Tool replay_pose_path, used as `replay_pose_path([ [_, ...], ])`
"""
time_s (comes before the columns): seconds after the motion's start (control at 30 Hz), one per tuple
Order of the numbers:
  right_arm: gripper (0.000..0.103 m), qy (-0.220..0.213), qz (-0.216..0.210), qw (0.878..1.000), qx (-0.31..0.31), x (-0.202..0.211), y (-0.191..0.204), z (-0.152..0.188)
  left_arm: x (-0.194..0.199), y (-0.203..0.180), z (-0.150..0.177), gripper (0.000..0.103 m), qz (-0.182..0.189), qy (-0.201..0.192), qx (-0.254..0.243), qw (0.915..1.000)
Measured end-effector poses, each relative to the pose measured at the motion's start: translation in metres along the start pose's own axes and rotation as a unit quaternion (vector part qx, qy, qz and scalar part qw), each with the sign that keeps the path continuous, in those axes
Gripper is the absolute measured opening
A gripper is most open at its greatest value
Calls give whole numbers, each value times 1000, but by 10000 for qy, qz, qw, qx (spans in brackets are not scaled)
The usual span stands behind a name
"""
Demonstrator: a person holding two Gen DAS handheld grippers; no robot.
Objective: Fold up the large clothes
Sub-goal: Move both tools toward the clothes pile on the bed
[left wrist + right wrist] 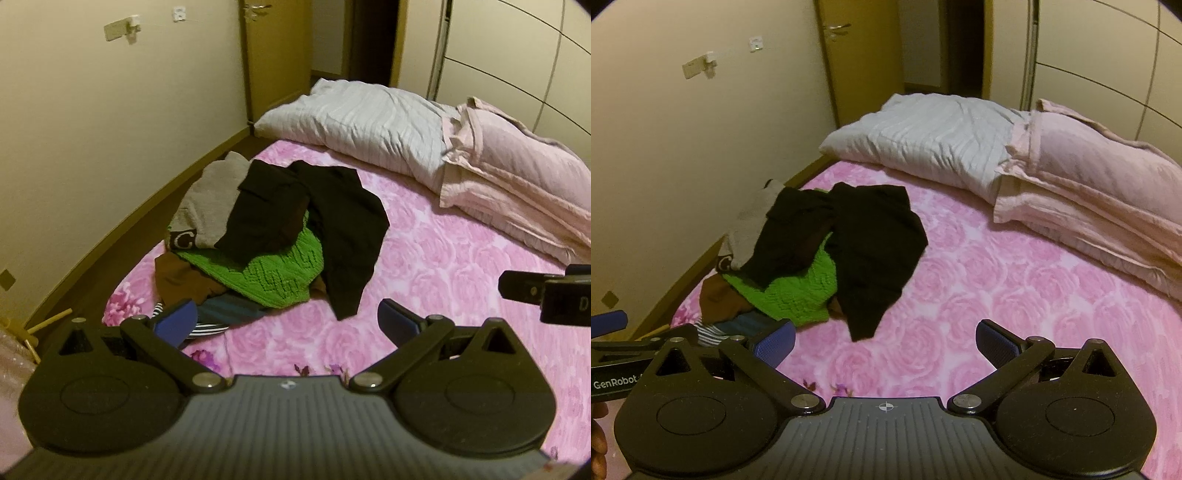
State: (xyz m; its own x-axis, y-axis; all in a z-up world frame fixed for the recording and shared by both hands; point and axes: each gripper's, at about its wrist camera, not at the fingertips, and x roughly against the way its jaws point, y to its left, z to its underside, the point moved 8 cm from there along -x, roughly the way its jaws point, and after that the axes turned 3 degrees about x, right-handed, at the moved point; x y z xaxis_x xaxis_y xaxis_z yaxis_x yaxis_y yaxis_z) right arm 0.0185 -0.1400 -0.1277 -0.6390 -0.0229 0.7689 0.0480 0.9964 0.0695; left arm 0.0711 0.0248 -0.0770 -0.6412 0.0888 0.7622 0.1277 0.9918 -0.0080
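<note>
Left tongs (286,317) and right tongs (885,338) both spread wide, nothing between the fingers, hovering over the pink floral bed (1015,295). Pile of clothes (266,236) heaped at bed's left edge, black garment (871,251) uppermost over green knit (284,273); pillows (934,136) along the far edge.

Pretty clearly a bedroom at home: bed (1015,295) with a pink rose sheet, pillows (923,136) at the head, clothes pile (266,236) on it, wardrobe (517,55), door (857,55).

matte black left gripper (286,319) and right gripper (885,338), blue ribbed fingertip pads (991,341), silver pivot screws, grey ribbed body, white GenRobot lettering
</note>
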Motion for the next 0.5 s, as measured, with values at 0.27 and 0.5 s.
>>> replay_pose_path([
  [0.27, 101, 143, 348, 9991, -191, -6, -15, 6, -22, -13, -7, 102, 254, 101, -128, 9995],
  [0.5, 101, 124, 339, 9992, -147, -23, -37, -6, -40, -30, -21, 102, 318, 92, -58, 9994],
])
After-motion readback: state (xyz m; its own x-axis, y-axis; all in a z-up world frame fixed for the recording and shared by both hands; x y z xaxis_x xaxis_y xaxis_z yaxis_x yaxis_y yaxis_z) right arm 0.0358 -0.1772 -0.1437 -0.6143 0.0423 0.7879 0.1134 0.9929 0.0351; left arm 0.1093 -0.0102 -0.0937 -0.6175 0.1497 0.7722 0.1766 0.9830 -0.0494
